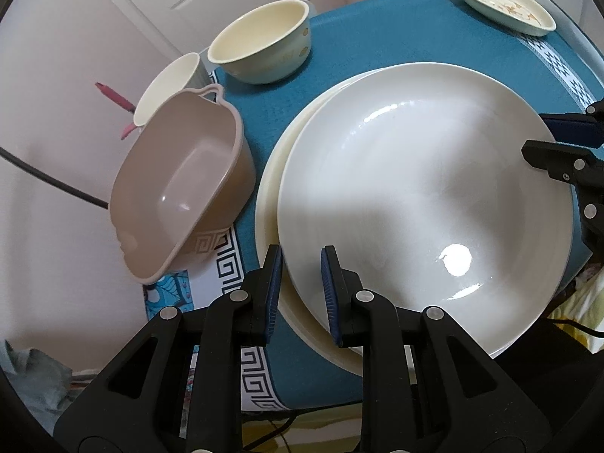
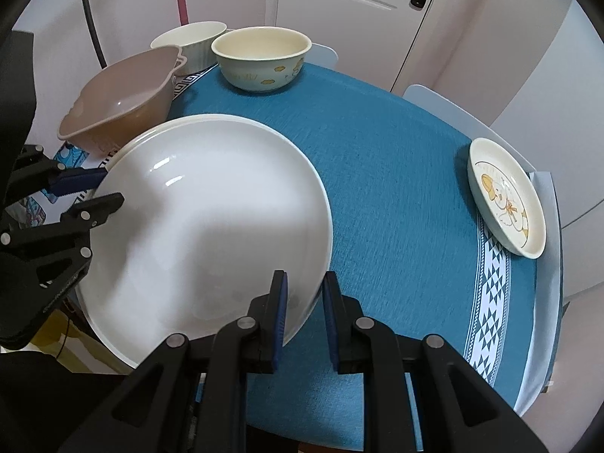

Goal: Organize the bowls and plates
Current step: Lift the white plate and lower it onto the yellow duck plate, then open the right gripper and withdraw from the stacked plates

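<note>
A large white plate (image 1: 422, 196) lies on a cream plate (image 1: 270, 188) on the blue tablecloth (image 1: 358, 34). My left gripper (image 1: 301, 294) is open, its jaws either side of the plates' near rim. My right gripper (image 2: 305, 319) is open, its jaws straddling the white plate's (image 2: 204, 226) right rim; it shows at the right edge of the left wrist view (image 1: 555, 139). A tan two-handled bowl (image 1: 181, 188), a cream bowl (image 1: 264, 43) and a ribbed white bowl (image 1: 170, 83) stand at the table's far left. A small duck-print plate (image 2: 506, 196) sits at the right edge.
The round table's edge (image 2: 536, 339) runs close on the right, with a pale chair back (image 2: 434, 102) behind it. A white door (image 2: 358, 7) and pink walls stand beyond. A black cable (image 1: 49, 181) hangs left of the table.
</note>
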A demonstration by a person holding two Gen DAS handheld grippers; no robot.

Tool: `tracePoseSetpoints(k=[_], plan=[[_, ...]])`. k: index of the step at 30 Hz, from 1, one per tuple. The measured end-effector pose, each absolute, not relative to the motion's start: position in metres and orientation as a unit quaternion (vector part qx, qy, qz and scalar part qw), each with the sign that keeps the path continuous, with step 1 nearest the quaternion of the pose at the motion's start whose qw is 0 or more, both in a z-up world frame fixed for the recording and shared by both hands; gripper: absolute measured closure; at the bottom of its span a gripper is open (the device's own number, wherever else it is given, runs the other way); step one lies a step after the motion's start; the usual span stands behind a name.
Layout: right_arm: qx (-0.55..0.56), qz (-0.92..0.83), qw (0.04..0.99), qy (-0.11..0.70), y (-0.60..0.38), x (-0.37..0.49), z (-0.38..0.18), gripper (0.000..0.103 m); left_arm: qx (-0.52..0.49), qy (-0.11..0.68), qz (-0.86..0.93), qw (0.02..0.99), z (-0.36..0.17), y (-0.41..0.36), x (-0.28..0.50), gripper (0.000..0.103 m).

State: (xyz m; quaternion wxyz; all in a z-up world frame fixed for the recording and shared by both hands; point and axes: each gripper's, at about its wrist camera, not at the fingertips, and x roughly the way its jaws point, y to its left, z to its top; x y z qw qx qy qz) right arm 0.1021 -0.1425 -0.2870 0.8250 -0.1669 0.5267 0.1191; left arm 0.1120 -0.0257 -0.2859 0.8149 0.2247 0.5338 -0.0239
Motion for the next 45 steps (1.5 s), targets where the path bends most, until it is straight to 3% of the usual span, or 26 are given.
tracePoseSetpoints(k=[17,25,26,27,28,29,30,31,32,33,41,45], plan=[[-0.165,0.127,0.826,0.524,-0.141,0.102,-0.283,0.086,0.205,0.537,-0.019,0.818,-0.279,-0.02,0.109,0.084],[-0.087,0.125,0.85,0.505,-0.164,0.112,-0.243,0.086,0.149,0.487,-0.061,0.858,-0.218,-0.021,0.109,0.082],[-0.073,0.122,0.853,0.503,-0.169,0.115,-0.238,0.086,0.142,0.477,-0.067,0.865,-0.209,-0.022,0.109,0.079],[-0.052,0.116,0.857,0.499,-0.177,0.117,-0.23,0.086,0.137,0.467,-0.073,0.871,-0.2,-0.023,0.111,0.062],[-0.04,0.112,0.86,0.495,-0.182,0.119,-0.224,0.086,0.134,0.452,-0.08,0.878,-0.189,-0.026,0.113,0.027],[-0.024,0.106,0.865,0.489,-0.189,0.121,-0.216,0.082,0.133,0.436,-0.083,0.886,-0.18,-0.028,0.115,0.009],[-0.011,0.099,0.869,0.484,-0.196,0.122,-0.21,0.066,0.132,0.418,-0.087,0.895,-0.17,-0.031,0.116,0.0],[0.002,0.09,0.875,0.476,-0.204,0.122,-0.201,0.051,0.131,0.396,-0.1,0.903,-0.161,-0.035,0.118,0.0],[0.011,0.084,0.88,0.468,-0.209,0.121,-0.193,0.018,0.131,0.387,-0.115,0.905,-0.154,-0.041,0.121,0.0],[0.02,0.076,0.886,0.457,-0.216,0.121,-0.186,0.004,0.132,0.384,-0.13,0.904,-0.149,-0.047,0.126,0.0],[0.101,-0.023,0.916,0.387,-0.295,0.111,-0.134,0.001,0.104,0.386,-0.254,0.881,-0.128,-0.104,0.198,0.0],[0.12,-0.067,0.902,0.409,-0.339,0.117,-0.127,0.001,0.081,0.406,-0.305,0.858,-0.13,-0.149,0.24,0.0]])
